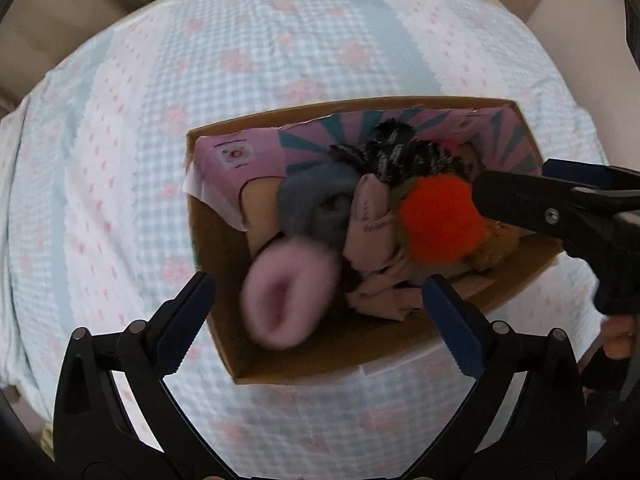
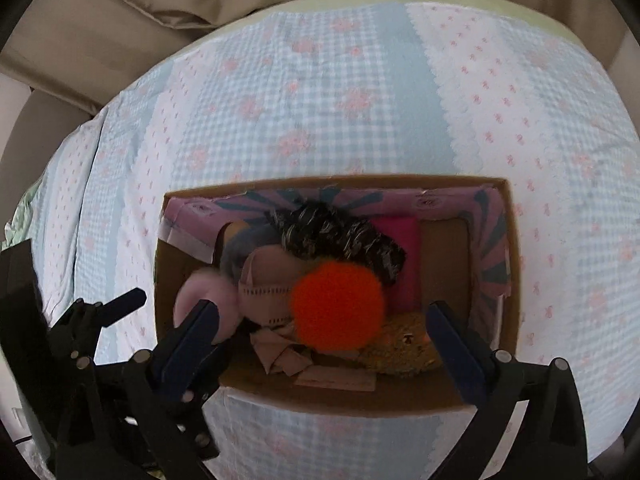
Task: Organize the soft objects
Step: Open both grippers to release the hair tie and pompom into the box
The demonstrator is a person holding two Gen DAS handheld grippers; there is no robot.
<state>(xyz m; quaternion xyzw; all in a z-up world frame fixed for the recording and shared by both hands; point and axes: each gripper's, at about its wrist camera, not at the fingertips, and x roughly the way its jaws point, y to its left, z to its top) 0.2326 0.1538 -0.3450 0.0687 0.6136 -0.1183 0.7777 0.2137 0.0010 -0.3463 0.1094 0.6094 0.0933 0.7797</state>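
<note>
An open cardboard box (image 1: 280, 360) (image 2: 514, 240) sits on a bed. It holds a pink rolled sock (image 1: 288, 300) (image 2: 188, 300), a grey sock (image 1: 316, 200), a beige cloth (image 1: 370, 224) (image 2: 264, 292), a black-and-white fuzzy item (image 1: 392, 152) (image 2: 340, 236), an orange pompom (image 1: 440, 220) (image 2: 338, 306) and a tan plush (image 2: 404, 350). My left gripper (image 1: 316, 320) is open above the box, with the blurred pink sock between its fingers and not gripped. My right gripper (image 2: 324, 340) is open above the box's near side, over the pompom; it also shows in the left wrist view (image 1: 520, 200).
The bed has a blue gingham sheet with pink flowers (image 1: 280, 40) (image 2: 340, 100). A beige duvet (image 2: 200, 0) lies along the far edge. The box's inner walls carry a pink and teal print (image 1: 320, 140).
</note>
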